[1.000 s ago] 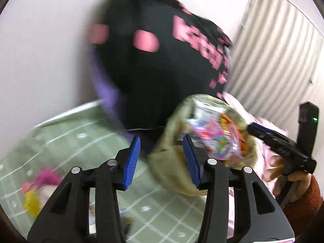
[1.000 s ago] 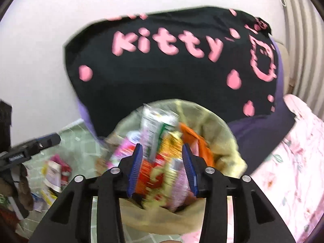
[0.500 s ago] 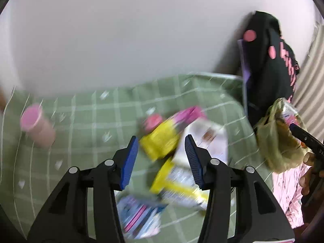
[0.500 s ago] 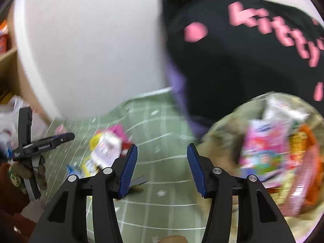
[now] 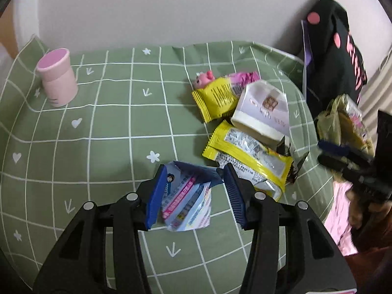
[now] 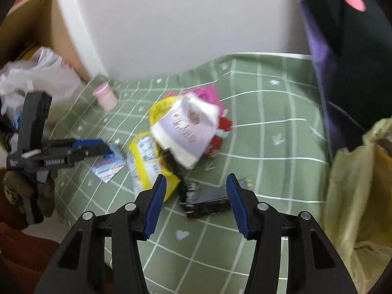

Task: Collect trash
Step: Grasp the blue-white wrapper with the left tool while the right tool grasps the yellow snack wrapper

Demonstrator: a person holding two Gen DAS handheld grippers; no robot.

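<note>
Clearly the trash lies in a loose heap on the green checked cloth (image 5: 103, 127): a blue-and-pink wrapper (image 5: 186, 196) nearest the left gripper (image 5: 193, 191), then a long yellow packet (image 5: 247, 156), a white-and-lilac carton (image 5: 262, 112), a smaller yellow packet (image 5: 215, 98) and a pink wrapper (image 5: 242, 77) behind. The left gripper's jaws stand apart on either side of the blue-and-pink wrapper, not closed on it; that straddle reads as lining up a pick of the nearest piece. The right gripper (image 6: 193, 193) is likewise spread wide, with a dark flat wrapper (image 6: 208, 199) lying between its blue fingers (image 6: 155, 202), probably its own target. The yellowish bag (image 6: 355, 196) already holds wrappers and hangs at the cloth's right edge, close to the heap, so drops should be short. Only the left view shows the bag's contents and a small pink toy (image 5: 204, 78); only the right view shows the dark wrapper fully, a white plastic bag (image 6: 36, 76) off to the left, and the left gripper from the side. A pink cup (image 5: 57, 77) stands apart from the heap, upright, seemingly not trash.
</note>
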